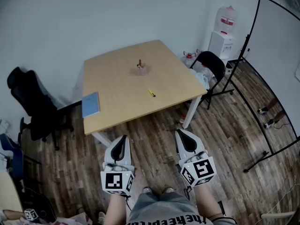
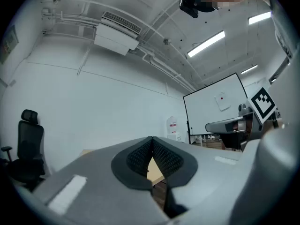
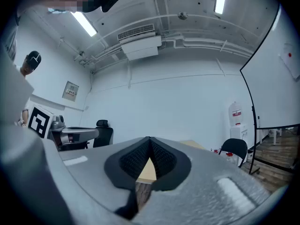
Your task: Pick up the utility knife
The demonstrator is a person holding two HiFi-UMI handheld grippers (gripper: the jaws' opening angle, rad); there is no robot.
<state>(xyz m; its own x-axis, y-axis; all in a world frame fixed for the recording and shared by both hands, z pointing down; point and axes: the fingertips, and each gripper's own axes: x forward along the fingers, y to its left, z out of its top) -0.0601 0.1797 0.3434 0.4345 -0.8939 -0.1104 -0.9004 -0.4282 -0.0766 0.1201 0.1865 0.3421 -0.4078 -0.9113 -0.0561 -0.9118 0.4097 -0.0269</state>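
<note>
Standing well back from the table [image 1: 117, 78], I hold the left gripper [image 1: 123, 142] and right gripper [image 1: 182, 136] out level over the floor, short of its near edge. A small yellow thing, probably the knife [image 1: 151, 93], lies near the table's middle, between a cup [image 1: 141, 70] and the near edge, with a blue book [image 1: 91, 104] well to its left.

Left gripper view: jaws meet at the tips, nothing between them.

Right gripper view: likewise closed and empty.

The approach is not yet begun. Next I'd step in, open one gripper and lower it astride the knife.
</note>
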